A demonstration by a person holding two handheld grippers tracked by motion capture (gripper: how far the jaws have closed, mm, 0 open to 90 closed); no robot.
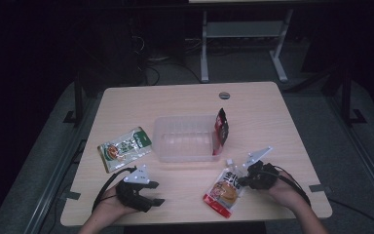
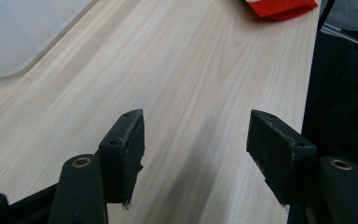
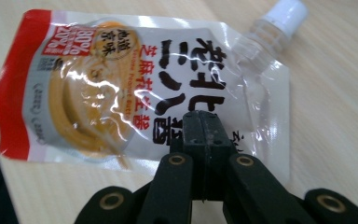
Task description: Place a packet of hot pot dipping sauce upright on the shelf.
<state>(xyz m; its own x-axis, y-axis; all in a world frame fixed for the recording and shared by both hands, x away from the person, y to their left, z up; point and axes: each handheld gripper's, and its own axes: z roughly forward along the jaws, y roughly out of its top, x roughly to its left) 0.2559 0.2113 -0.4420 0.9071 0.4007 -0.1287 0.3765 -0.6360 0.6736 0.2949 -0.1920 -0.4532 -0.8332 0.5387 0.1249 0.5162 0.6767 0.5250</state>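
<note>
A spouted sauce pouch (image 1: 225, 189) (image 3: 121, 93) with a red bottom band, a white cap and black lettering lies flat on the wooden table (image 1: 185, 102). My right gripper (image 1: 241, 181) (image 3: 200, 122) is shut, pad against pad. Its tips sit over the pouch's side edge, and nothing shows between the pads. My left gripper (image 1: 157, 193) (image 2: 196, 140) rests open at the front left, with bare tabletop between its jaws. The pouch's red end (image 2: 279, 7) peeks in at the top of the left gripper view.
A clear plastic bin (image 1: 182, 139) (image 2: 18, 37) stands mid-table. A dark red packet (image 1: 221, 129) leans upright against its right wall. A green and white packet (image 1: 124, 148) lies left of the bin. The table's front edge runs close to both hands.
</note>
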